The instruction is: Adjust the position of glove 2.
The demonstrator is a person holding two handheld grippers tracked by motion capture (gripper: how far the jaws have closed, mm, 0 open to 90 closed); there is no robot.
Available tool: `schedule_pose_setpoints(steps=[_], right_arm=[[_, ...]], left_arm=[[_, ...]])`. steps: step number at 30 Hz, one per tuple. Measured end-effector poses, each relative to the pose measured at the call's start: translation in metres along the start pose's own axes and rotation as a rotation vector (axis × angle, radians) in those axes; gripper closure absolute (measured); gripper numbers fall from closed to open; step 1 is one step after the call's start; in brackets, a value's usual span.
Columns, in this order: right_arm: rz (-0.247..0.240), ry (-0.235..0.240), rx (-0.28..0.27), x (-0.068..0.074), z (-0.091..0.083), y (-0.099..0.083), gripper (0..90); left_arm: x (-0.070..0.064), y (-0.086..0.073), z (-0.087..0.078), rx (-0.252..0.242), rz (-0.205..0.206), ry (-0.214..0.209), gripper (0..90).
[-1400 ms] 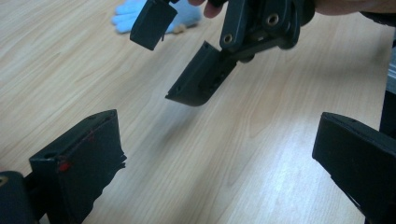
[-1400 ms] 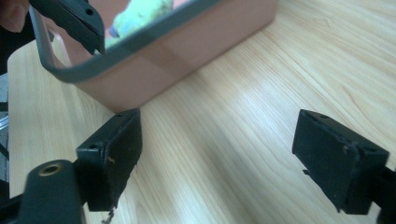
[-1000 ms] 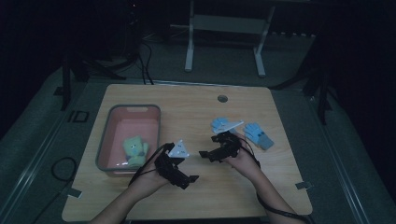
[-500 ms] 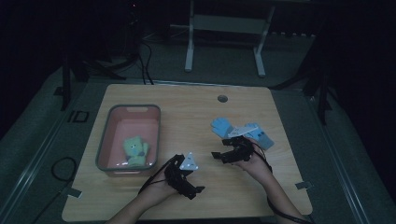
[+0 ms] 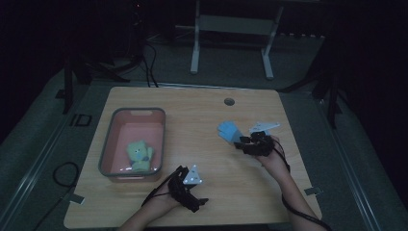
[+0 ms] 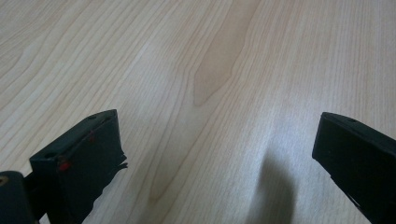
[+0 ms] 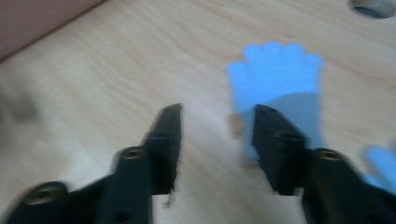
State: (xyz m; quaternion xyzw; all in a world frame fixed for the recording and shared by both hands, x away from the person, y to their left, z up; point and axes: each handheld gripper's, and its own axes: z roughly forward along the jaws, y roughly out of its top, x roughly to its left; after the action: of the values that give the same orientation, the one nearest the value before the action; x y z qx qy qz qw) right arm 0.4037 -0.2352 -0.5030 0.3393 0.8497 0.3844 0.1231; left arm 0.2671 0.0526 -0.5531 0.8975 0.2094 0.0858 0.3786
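Glove (image 7: 280, 81) just beyond right tool (image 7: 217, 116) | bin (image 5: 108, 144) well apart, nothing between

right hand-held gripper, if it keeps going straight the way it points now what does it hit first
Most likely the blue glove, lying flat on the table just ahead of the right hand-held gripper. Its open jaws already reach the glove's near edge, though blur leaves depth uncertain.

A green plush toy (image 5: 138, 155) lies inside the pink tray (image 5: 108, 144).
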Motion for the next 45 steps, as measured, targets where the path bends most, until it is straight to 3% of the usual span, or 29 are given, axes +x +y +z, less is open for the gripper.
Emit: schedule_pose_setpoints(steps=[5,14,20,25,28,38,42,45], right_arm=[[0.0,-0.025,0.009,-0.018,0.007,0.009,70.3],[-0.02,-0.02,0.011,-0.036,0.038,0.019,58.6],[-0.045,-0.032,0.052,-0.045,0.061,0.015,60.0],[-0.047,-0.007,0.065,-0.052,0.071,0.007,64.3],[-0.043,-0.001,0.068,-0.052,0.071,0.007,67.3],[-0.038,-0.046,0.065,-0.042,0.072,0.006,82.9],[0.001,-0.082,0.054,-0.034,0.072,0.005,86.5],[0.065,-0.092,0.048,-0.026,0.067,0.01,87.7]], left_arm=[[-0.001,-0.006,0.0,0.01,-0.002,0.005,1.9],[-0.002,-0.011,-0.002,-0.013,0.011,0.007,1.8],[-0.003,-0.012,-0.002,-0.022,0.019,0.012,1.8],[-0.002,-0.013,-0.004,-0.028,0.022,0.016,1.9],[-0.002,-0.013,-0.004,-0.032,0.023,0.017,1.9],[-0.002,-0.013,-0.003,-0.034,0.019,0.018,1.9],[-0.003,-0.013,-0.003,-0.038,0.02,0.021,1.9],[-0.002,-0.014,-0.003,-0.035,0.018,0.027,1.9]])
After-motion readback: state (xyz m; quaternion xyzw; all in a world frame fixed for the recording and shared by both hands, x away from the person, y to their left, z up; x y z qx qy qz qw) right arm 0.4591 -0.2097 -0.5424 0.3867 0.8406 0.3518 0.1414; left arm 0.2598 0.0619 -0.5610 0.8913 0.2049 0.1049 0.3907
